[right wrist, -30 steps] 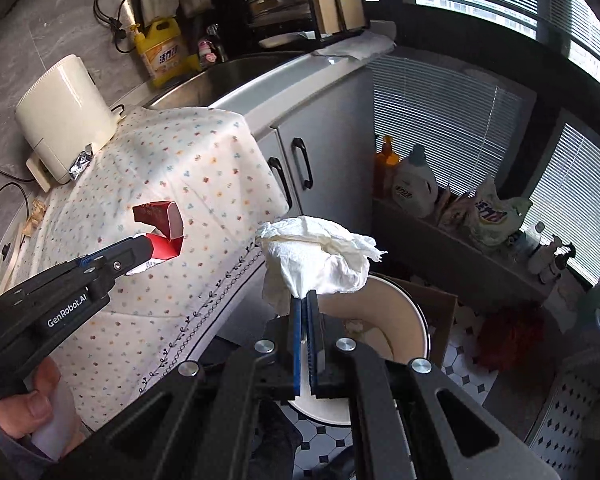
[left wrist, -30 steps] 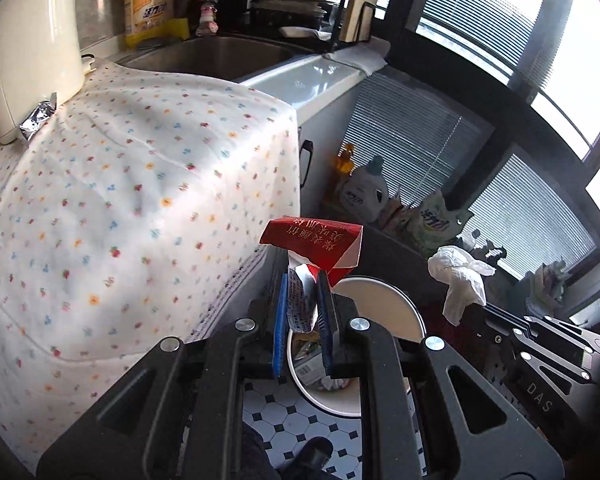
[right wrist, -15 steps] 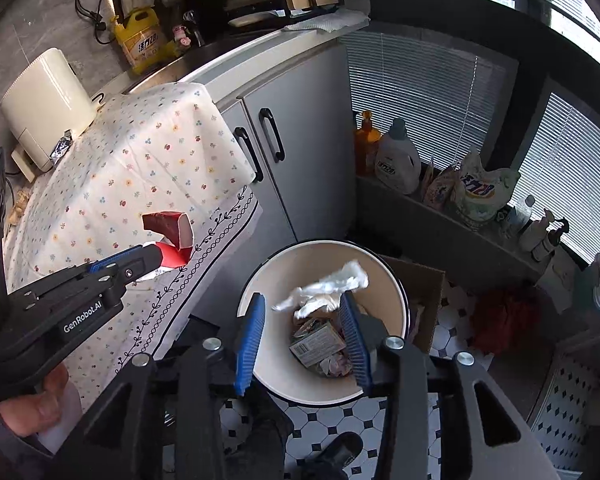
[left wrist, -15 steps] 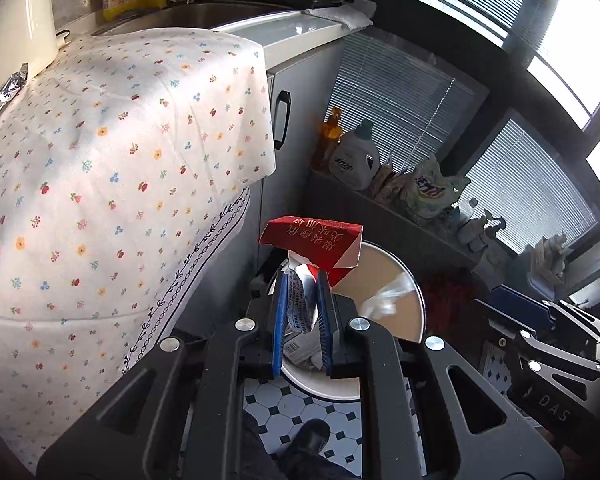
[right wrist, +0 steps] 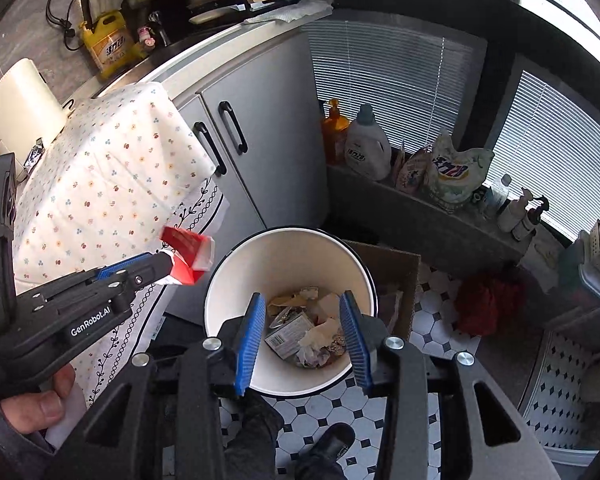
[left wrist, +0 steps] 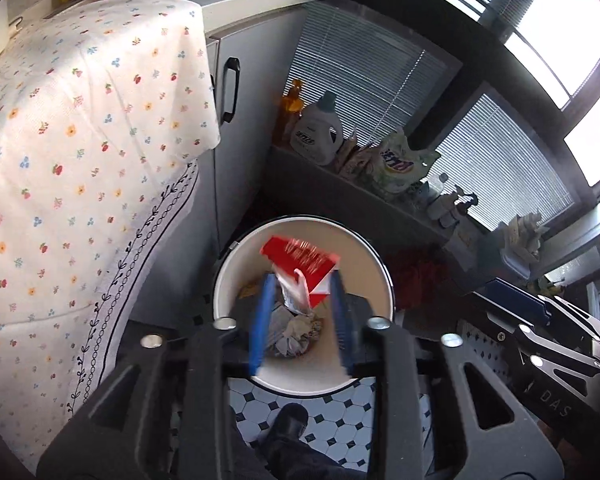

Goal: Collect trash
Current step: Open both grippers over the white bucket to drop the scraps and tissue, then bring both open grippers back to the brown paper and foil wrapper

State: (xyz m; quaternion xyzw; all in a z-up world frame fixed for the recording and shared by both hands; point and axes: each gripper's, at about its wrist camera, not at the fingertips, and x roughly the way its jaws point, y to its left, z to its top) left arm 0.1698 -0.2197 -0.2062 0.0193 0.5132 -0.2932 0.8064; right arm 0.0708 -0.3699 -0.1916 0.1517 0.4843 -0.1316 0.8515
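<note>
A white round bin [left wrist: 222, 280] stands on the tiled floor, with crumpled paper and a small box inside. My left gripper [left wrist: 300, 280] hangs over it and its jaws are opening. The red and white carton [left wrist: 300, 260] is between them, blurred and loose, with the blue pads [left wrist: 260, 320] clear of it. The right wrist view shows the same carton [right wrist: 188, 254] at the left gripper's tip [right wrist: 156, 266], beside the bin's rim [right wrist: 216, 280]. My right gripper [right wrist: 301, 298] is open above the bin with nothing between its fingers. A crumpled tissue [right wrist: 316, 338] lies among the trash.
A floral cloth [left wrist: 80, 160] drapes a counter on the left, next to grey cabinet doors [right wrist: 260, 140]. Detergent bottles [right wrist: 366, 144] and bags line a ledge behind. A cardboard box [right wrist: 388, 272] and a red cloth [right wrist: 488, 300] lie by the bin. The person's shoe [left wrist: 288, 424] is below.
The right gripper opened and the tissue dropped into the bin. Both grippers sank toward the bin. The left jaws spread apart and the red carton came loose.
</note>
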